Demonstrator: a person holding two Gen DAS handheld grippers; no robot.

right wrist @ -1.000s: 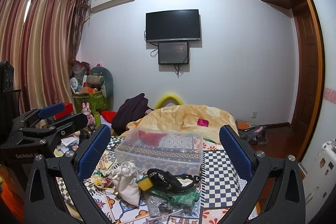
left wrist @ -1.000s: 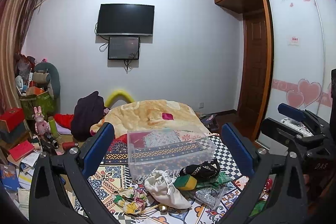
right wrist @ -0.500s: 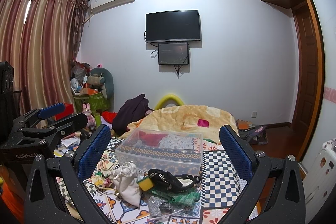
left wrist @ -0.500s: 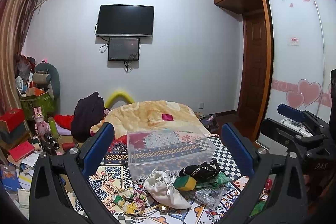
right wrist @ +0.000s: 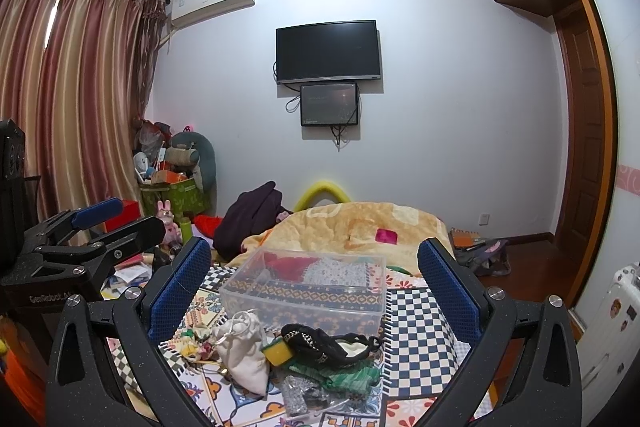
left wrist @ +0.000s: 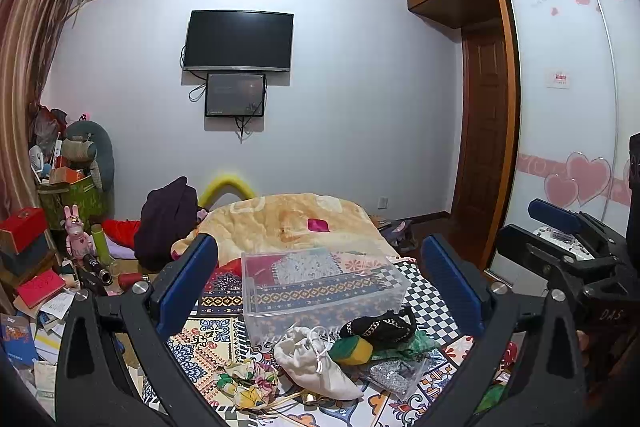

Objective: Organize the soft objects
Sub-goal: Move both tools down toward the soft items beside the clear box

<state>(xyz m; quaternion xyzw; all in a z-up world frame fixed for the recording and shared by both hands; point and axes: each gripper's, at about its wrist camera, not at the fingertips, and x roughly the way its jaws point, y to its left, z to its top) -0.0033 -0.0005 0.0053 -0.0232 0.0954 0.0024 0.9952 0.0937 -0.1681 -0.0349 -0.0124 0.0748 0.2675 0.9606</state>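
Both grippers hang level above the near end of the bed (left wrist: 224,339), side by side, as if sizing up the heap before choosing. The left gripper (left wrist: 320,283) has its blue pads spread wide and holds nothing. Below it, leftmost in the pile, lies a floral cloth (left wrist: 246,385), then a white pouch (left wrist: 312,359) with its drawstring loose, a green and yellow sponge (left wrist: 354,349), a black strap (left wrist: 380,325) draped over green cloth, and a glittery bag (left wrist: 394,373). All sit just in front of the clear bin (left wrist: 320,287), I'd guess so each needs only a short lift into it. The bin looks empty; the bedcover's pattern shows through. The right gripper (right wrist: 316,287) is likewise wide apart and empty, well above the pile.
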